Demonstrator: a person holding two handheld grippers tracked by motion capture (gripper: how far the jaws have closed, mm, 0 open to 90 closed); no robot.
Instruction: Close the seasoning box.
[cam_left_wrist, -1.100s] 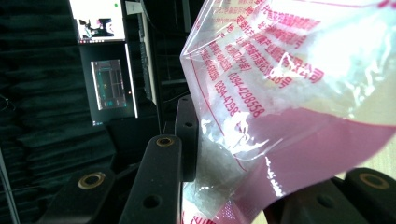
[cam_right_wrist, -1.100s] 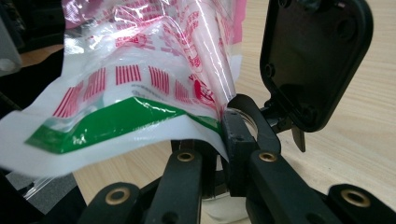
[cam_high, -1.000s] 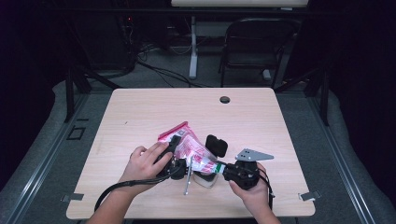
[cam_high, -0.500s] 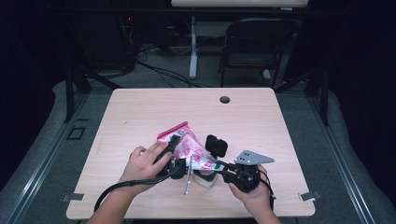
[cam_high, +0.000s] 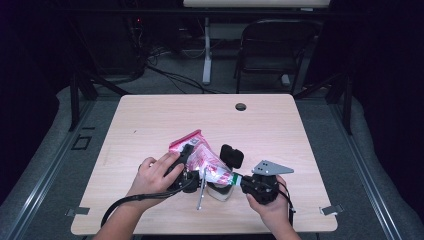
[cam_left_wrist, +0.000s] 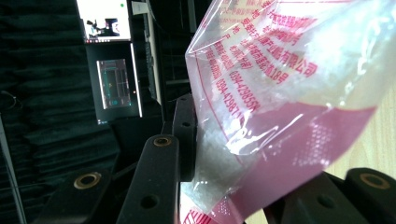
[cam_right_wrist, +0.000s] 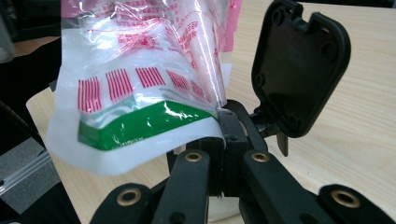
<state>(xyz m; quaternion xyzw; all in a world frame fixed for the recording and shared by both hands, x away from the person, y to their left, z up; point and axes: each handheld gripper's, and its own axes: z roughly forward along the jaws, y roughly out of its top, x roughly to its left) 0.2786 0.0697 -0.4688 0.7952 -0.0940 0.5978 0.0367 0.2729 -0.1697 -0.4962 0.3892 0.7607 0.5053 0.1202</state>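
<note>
**Bag pinched at both ends**

Plastic bag (cam_high: 200, 159) lies on table (cam_high: 150, 125), near its front edge. Right gripper (cam_right_wrist: 223, 122) jaws just closed, fully pinched on bag's green-striped edge. Left gripper (cam_left_wrist: 219, 154) partly closed, clamping the pink end. Keep both grips firm, pull apart evenly. Both hands low, grippers pointing inward.

My right hand-held gripper (cam_right_wrist: 223, 122), seen along its own black jaws, which have just been closing and now meet on the edge of a clear plastic bag (cam_right_wrist: 140, 70) printed with red bars and a green band. The bag rises up and to the left. A black flat pad (cam_right_wrist: 299, 65) stands just right of the jaws, above the wooden bench (cam_right_wrist: 355, 140).
</note>
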